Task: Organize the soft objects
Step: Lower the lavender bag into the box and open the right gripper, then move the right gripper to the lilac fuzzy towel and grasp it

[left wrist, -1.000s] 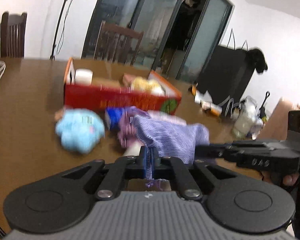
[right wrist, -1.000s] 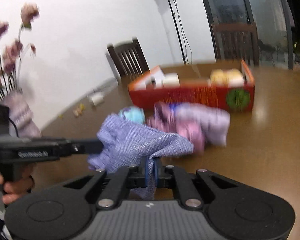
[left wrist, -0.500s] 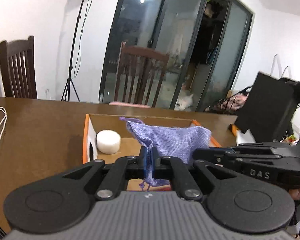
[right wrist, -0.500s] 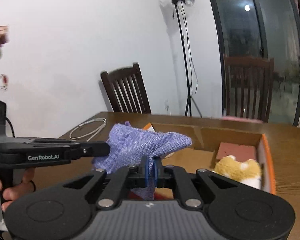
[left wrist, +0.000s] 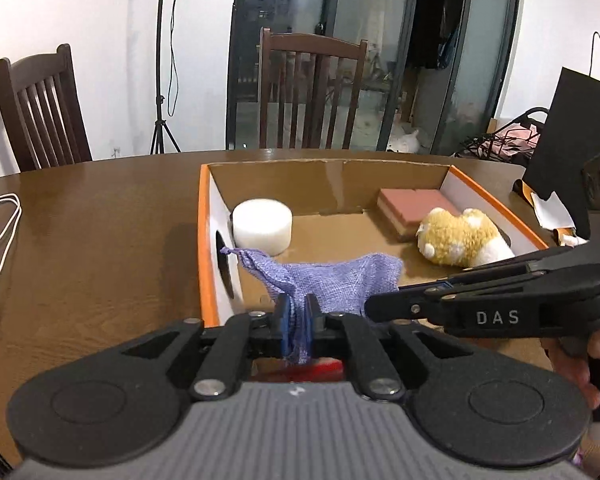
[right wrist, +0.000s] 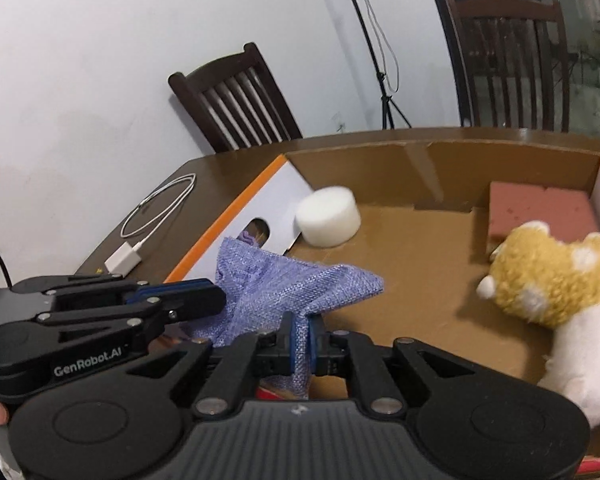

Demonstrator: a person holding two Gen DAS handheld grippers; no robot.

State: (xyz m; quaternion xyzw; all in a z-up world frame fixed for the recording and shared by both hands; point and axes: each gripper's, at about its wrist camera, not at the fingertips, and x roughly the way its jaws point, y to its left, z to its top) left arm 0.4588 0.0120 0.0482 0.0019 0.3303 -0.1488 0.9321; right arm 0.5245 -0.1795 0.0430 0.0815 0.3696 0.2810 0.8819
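- The left gripper (left wrist: 296,322) held one end of a purple cloth (left wrist: 327,276); its jaws had just been opening a little, yet the fabric was between the pads, and they looked to be touching it.
- The right gripper (right wrist: 300,344) pinched the other end of the cloth (right wrist: 272,292) the same way, its jaws also just loosened slightly with cloth between them.
- The cloth hung stretched between the two grippers, above the near edge of an open cardboard box (left wrist: 206,216), sagging over the box floor.
- In the left view the right gripper (left wrist: 373,304) reached in from the right side, with a hand (left wrist: 579,356) on its grip.
- In the right view the left gripper (right wrist: 216,294) came in from the left side, just beside the cloth's upper fold.
- Inside the box, a white foam cylinder (left wrist: 262,226) stood near the left wall by a round hole in that wall.
- A pink sponge block (left wrist: 413,208) lay at the far right corner, and a yellow-and-white plush (left wrist: 457,238) lay just in front of it, touching it.
- The box sat on a brown table (left wrist: 100,232); a white cable (left wrist: 0,228) lay at the table's left edge.
- Two chairs (left wrist: 40,108) stood behind the table.
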